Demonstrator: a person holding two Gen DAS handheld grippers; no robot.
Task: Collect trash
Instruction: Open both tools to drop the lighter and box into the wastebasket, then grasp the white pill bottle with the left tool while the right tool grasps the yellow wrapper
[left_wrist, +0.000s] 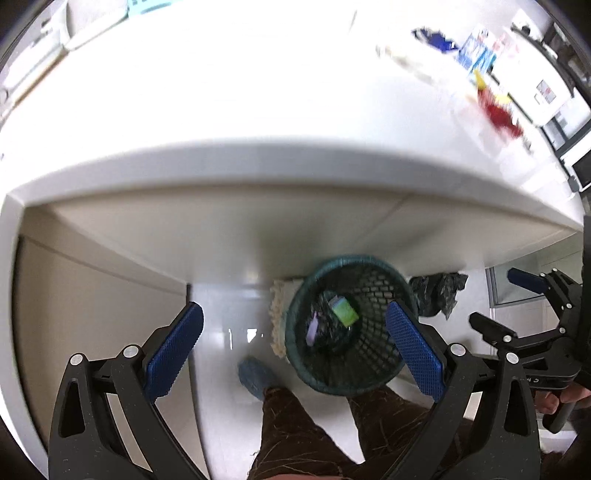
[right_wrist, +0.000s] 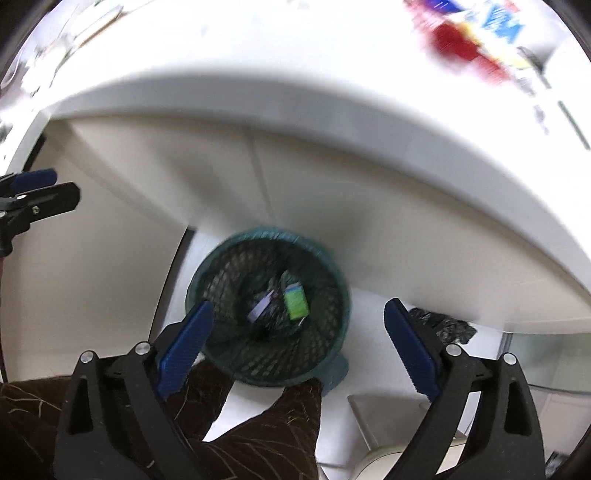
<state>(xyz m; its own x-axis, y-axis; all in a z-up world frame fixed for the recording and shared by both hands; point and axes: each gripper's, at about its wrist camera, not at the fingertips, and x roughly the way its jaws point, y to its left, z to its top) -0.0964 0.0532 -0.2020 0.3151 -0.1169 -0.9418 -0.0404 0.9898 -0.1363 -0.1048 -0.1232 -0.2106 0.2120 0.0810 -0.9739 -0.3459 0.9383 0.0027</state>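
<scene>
Left tongs: the left tongs (left_wrist: 293, 336) stand wide apart with nothing between the blue pads, pointing steeply down over the floor beside the bin.
Right tongs: the right tongs (right_wrist: 297, 338) are likewise spread wide and empty, hanging above the bin's mouth.
Bin: a dark green mesh wastebasket (right_wrist: 334, 266) sits on the white floor, partly tucked under the edge of the counter (left_wrist: 295, 162), just in front of the person's legs (left_wrist: 291, 424).
Trash already in: a green carton (right_wrist: 295, 303) and a pale purple wrapper (right_wrist: 261, 304) lie at the bottom on dark crumpled material.
Trash left: blurred red, blue and yellow packaging (left_wrist: 495, 107) lies on the counter top, well apart from both tongs.
Other: a crumpled black bag (left_wrist: 437, 291) lies on the floor beside the bin.
Step in hand: judged from empty tongs over a bin holding items, a drop looks finished.
Next move: probably lift to the counter, pick one remaining piece, close on it firmly, and carry it over the bin's mouth before letting go.
</scene>
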